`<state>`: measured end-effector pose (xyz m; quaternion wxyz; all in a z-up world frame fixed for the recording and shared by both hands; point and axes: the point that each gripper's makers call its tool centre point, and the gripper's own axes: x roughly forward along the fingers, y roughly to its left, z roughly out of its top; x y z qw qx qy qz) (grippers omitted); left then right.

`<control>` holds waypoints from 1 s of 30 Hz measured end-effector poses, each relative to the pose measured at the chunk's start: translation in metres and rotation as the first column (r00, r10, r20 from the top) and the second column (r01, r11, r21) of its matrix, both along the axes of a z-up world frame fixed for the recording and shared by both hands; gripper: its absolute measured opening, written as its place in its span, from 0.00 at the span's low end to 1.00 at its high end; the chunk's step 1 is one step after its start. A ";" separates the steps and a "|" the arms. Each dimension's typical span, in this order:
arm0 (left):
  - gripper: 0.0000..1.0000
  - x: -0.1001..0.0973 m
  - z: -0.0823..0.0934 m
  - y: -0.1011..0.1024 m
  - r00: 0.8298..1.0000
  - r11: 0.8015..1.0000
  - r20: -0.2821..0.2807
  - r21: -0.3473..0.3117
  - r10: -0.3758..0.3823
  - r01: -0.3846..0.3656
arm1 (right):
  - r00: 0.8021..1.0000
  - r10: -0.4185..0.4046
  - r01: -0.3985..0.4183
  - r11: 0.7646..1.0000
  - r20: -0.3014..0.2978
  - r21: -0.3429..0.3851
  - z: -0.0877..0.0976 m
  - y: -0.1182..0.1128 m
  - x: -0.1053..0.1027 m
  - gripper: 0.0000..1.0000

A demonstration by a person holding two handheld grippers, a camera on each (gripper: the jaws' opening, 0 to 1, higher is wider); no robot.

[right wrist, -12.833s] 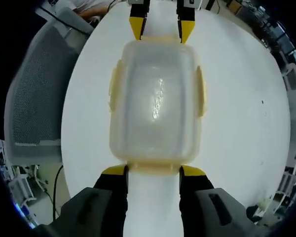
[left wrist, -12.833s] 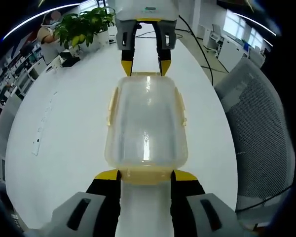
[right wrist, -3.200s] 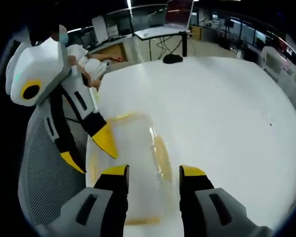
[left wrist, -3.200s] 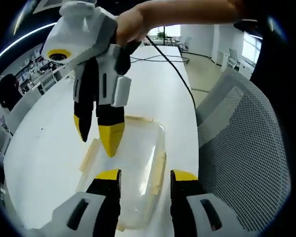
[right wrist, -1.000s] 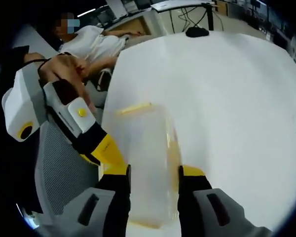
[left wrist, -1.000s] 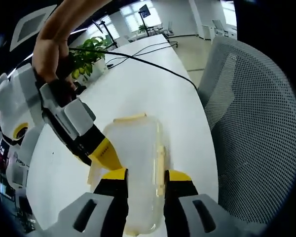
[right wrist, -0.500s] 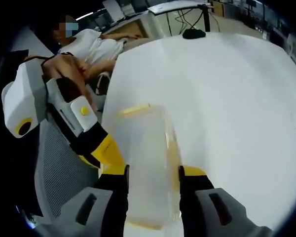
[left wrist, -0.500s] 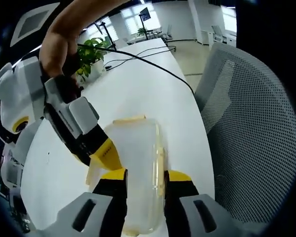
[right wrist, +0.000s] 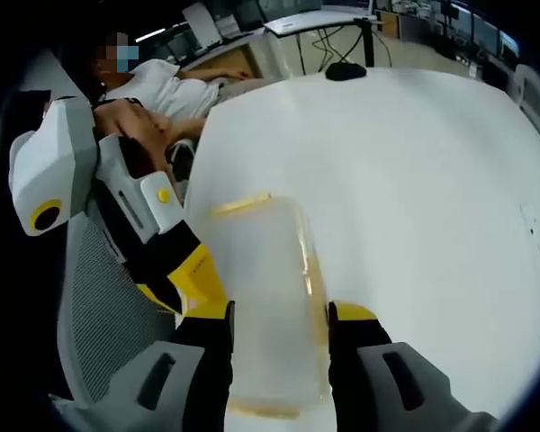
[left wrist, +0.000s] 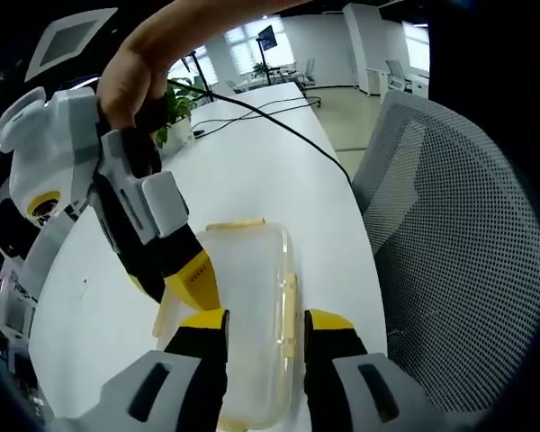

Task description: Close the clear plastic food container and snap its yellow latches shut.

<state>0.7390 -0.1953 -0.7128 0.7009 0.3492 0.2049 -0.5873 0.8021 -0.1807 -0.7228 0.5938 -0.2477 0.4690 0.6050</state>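
Here | container (left wrist: 250, 306) on white table (left wrist: 279, 162), near end hidden behind jaws | left gripper (left wrist: 263, 326) and right gripper (right wrist: 279, 315) both spread astride it | no legible writing

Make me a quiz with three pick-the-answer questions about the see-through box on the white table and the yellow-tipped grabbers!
1. Where does the clear plastic food container sit?
A. on the white table
B. on the grey mesh chair
C. on the floor

2. What colour are the container's latches?
A. blue
B. yellow
C. red

3. How does the lid look?
A. lying beside the box
B. held up in the air
C. sitting on the box

Answers:
1 A: in the left gripper view the box rests on the tabletop beside the chair.
2 B: pale yellow strips line the box's edges.
3 C: the lid covers the box, between the left gripper fingers, with the right gripper at its side; both look open.
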 end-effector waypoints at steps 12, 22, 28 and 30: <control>0.32 0.004 0.008 0.015 0.989 0.990 -0.072 -0.057 0.128 -0.133 | 0.993 -0.102 0.098 0.993 0.067 0.061 0.011 -0.009 0.006 0.44; 0.37 0.018 0.014 0.035 0.967 0.968 -0.118 -0.084 0.228 -0.238 | 0.982 -0.130 0.120 0.990 0.134 0.077 0.021 -0.030 -0.001 0.47; 0.44 0.020 0.015 0.044 0.956 0.959 -0.137 -0.077 0.261 -0.273 | 0.972 -0.163 0.147 0.984 0.168 0.101 0.028 -0.041 -0.007 0.48; 0.44 0.021 0.015 0.048 0.952 0.955 -0.139 -0.078 0.274 -0.287 | 0.969 -0.176 0.158 0.981 0.173 0.110 0.030 -0.045 -0.010 0.48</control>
